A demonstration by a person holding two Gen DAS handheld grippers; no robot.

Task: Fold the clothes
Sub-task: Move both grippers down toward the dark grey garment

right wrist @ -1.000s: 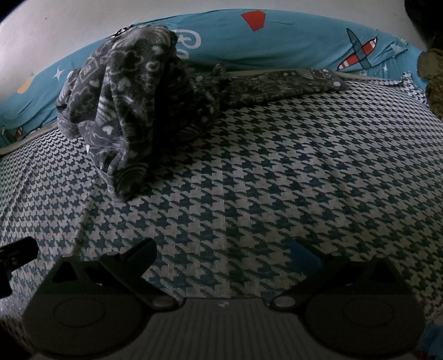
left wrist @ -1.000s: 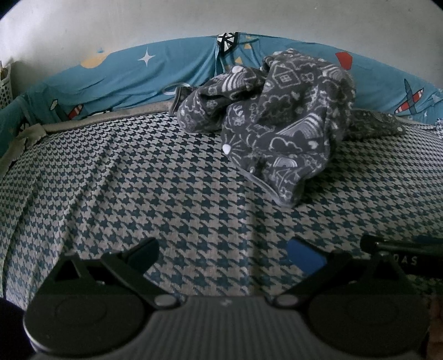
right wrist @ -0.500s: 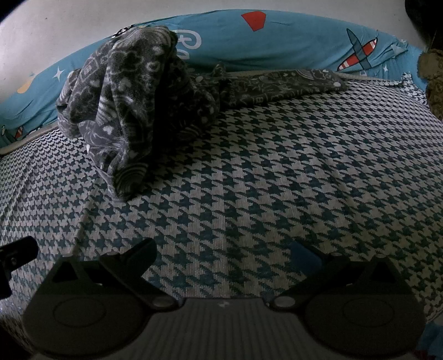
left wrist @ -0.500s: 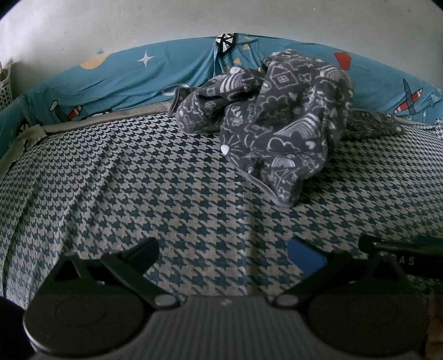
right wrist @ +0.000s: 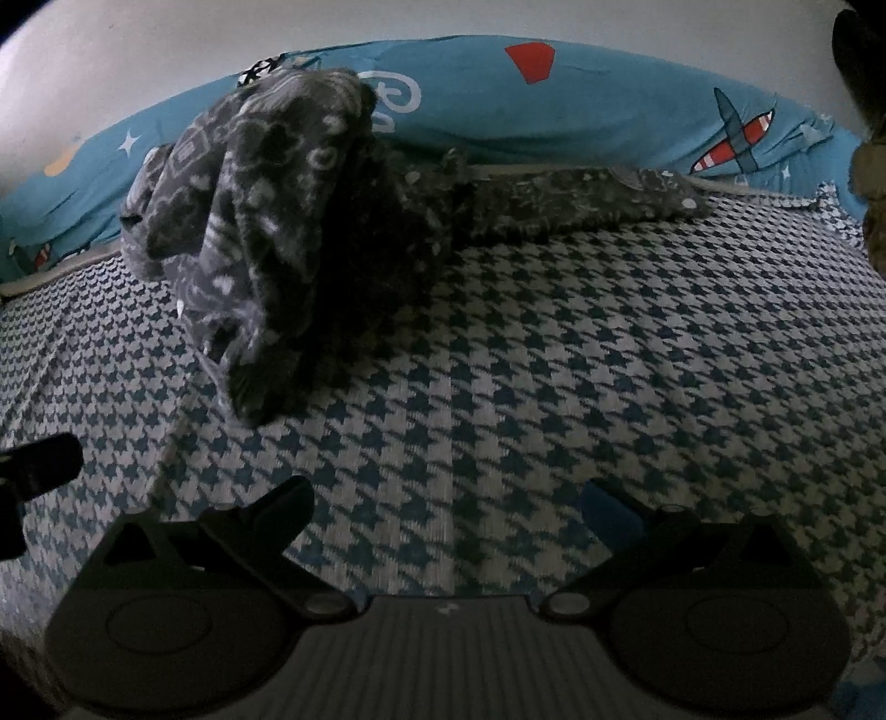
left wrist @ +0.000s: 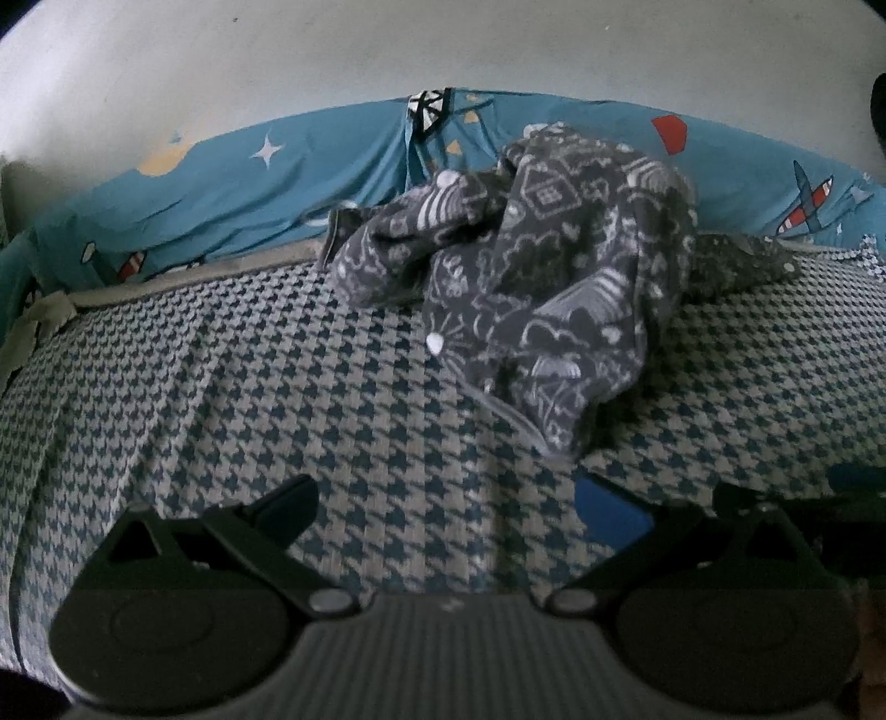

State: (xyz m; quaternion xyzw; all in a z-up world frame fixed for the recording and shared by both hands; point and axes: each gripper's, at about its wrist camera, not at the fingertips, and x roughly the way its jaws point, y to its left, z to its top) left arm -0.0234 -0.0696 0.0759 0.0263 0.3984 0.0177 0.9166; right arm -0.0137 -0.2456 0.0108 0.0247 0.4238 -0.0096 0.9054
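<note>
- one grey patterned garment (left wrist: 554, 277) lies crumpled in a heap toward the far side of the bed, its upper folds leaning against the blue printed sheet (left wrist: 221, 188) that runs along the wall.
- one long flat part of the garment, a sleeve or leg (cannot tell which) (right wrist: 581, 199), stretches out to the right along the far edge of the bed.
- one houndstooth cover (left wrist: 277, 399), blue on pale, spreads over the whole bed; long creases run through it toward the near side.
- two grippers in view. the left gripper (left wrist: 446, 501) hovers low over the cover with its jaws apart and nothing between them; one finger carries a blue pad (left wrist: 609, 507).
- the right gripper (right wrist: 448, 498) also has its jaws apart, with only cover showing in the gap.
- each wrist view catches a dark piece of the other tool at its margin; detail is too dim to tell more.
- edges: the nearest hem of the heap hangs down to the cover ahead of the left gripper and slightly to its right, apart from both fingers.
- in the right wrist view the heap sits ahead and to the left.
- open room: a wide band of bare cover lies between both grippers and the garment, and more to the left of the heap.
- a pale wall (left wrist: 387, 50) rises behind the blue sheet.
</note>
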